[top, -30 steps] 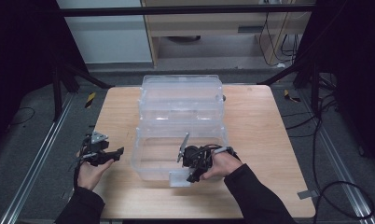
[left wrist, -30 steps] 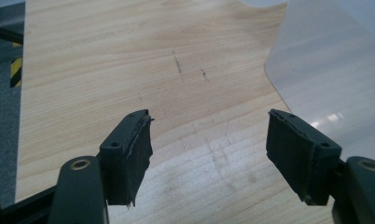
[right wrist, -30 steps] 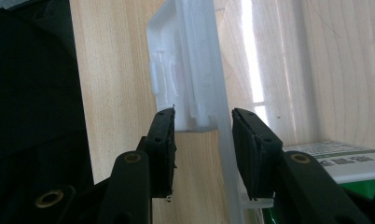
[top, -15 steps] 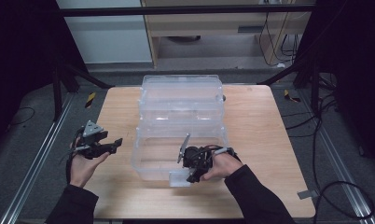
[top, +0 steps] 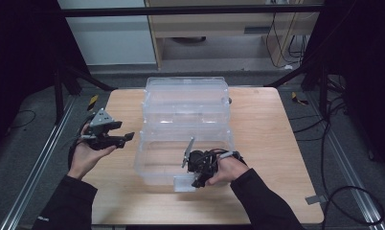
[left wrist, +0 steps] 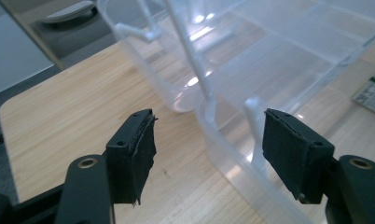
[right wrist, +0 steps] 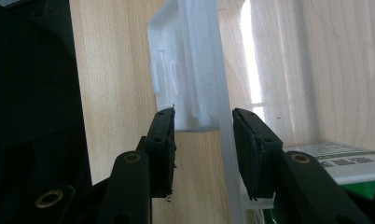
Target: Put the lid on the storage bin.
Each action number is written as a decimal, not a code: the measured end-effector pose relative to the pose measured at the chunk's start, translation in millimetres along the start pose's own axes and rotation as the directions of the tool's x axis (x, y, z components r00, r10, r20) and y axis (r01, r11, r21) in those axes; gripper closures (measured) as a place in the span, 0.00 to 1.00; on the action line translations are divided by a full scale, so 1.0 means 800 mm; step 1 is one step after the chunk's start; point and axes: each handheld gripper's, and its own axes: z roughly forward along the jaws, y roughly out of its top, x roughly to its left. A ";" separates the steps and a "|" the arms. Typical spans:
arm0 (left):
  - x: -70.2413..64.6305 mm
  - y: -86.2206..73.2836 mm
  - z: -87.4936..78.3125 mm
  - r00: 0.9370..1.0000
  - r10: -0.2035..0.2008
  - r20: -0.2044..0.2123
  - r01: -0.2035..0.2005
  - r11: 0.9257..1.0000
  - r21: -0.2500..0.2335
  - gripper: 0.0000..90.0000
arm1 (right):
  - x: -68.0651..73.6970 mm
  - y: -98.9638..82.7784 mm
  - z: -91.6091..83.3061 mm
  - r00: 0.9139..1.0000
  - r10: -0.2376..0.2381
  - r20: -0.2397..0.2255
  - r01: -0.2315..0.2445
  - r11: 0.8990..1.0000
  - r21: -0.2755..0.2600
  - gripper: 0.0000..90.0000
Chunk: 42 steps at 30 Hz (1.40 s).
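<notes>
Two clear plastic bins stand on the wooden table [top: 277, 143], a far bin [top: 186, 96] and a near bin [top: 181, 143]. A hand holds my right gripper [top: 195, 180] at the near bin's front wall. In the right gripper view its jaws [right wrist: 203, 140] are shut on the white latch [right wrist: 190, 70] and the clear wall behind it. The left gripper [top: 125, 130] hangs in the air left of the near bin. Its jaws [left wrist: 209, 144] stand wide open with nothing gripped; the near bin's corner [left wrist: 232, 140] lies beyond them.
A green-and-white labelled item [right wrist: 335, 163] lies inside the near bin by the right gripper. Metal rails [top: 32, 177] and cables [top: 344, 191] run along the floor on both sides of the table. Bare wood [top: 118, 201] lies in front of the near bin.
The left hand has lifted its open gripper up from table level and a little away from the bin. The right gripper has stayed on the latch.
</notes>
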 end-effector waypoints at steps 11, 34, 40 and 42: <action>0.002 0.043 -0.007 0.989 0.134 0.069 -0.133 0.991 -0.019 0.38 | 0.001 0.000 0.000 1.000 -0.002 0.001 0.002 1.000 0.005 0.67; -0.008 0.125 0.007 0.885 0.435 0.169 -0.447 0.893 0.043 0.46 | 0.000 0.001 0.001 1.000 -0.014 -0.001 0.014 1.000 0.010 0.67; -0.013 0.139 0.026 0.854 0.480 0.202 -0.501 0.863 0.069 0.51 | 0.001 0.001 0.001 1.000 -0.018 0.001 0.018 1.000 0.009 0.67; -0.014 0.143 0.033 0.848 0.487 0.209 -0.510 0.856 0.077 0.52 | 0.001 0.001 0.001 1.000 -0.020 0.000 0.020 1.000 0.008 0.67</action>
